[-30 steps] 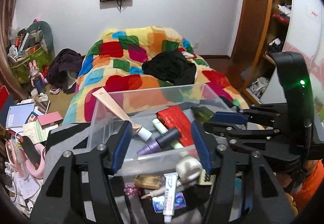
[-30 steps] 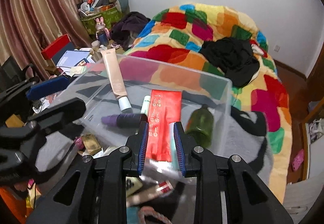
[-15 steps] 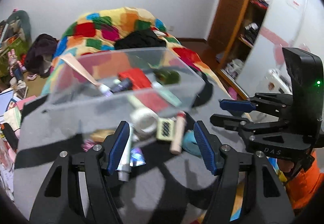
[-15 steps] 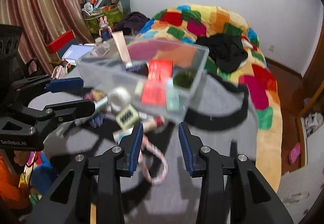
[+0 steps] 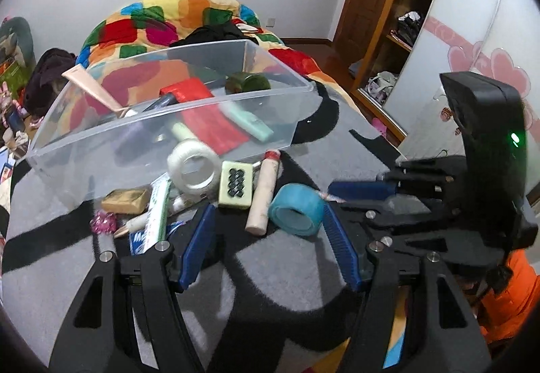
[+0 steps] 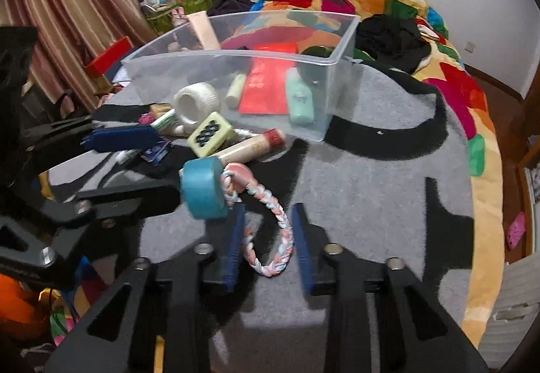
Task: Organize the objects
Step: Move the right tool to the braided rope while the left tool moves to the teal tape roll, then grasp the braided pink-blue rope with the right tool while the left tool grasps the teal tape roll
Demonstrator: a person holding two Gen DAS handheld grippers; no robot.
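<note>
A clear plastic bin [image 5: 101, 143] on a grey and black blanket holds a red packet [image 6: 270, 86], a mint tube, a green jar and a beige tube. Loose items lie in front of it: a white tape roll [image 5: 194, 167], a green tile [image 5: 236, 184], a cream tube [image 5: 263, 191] and a blue tape roll [image 5: 297, 209]. My left gripper [image 5: 268, 234] is open, and the blue roll lies just ahead, beside its right fingertip. My right gripper [image 6: 268, 245] is closing on a pink and blue braided loop [image 6: 280, 224], its pads touching both sides.
A gold packet [image 5: 126, 201], a toothpaste tube [image 5: 157, 214] and a pink trinket lie left of the pile. Behind the bin are a patchwork quilt [image 5: 189, 15] and dark clothes. A wardrobe [image 5: 398, 12] stands on the right, curtains [image 6: 74, 12] and floor clutter on the left.
Both grippers came down from over the bin to the loose pile in front of it. The right jaws widened, then narrowed around the braided loop.
</note>
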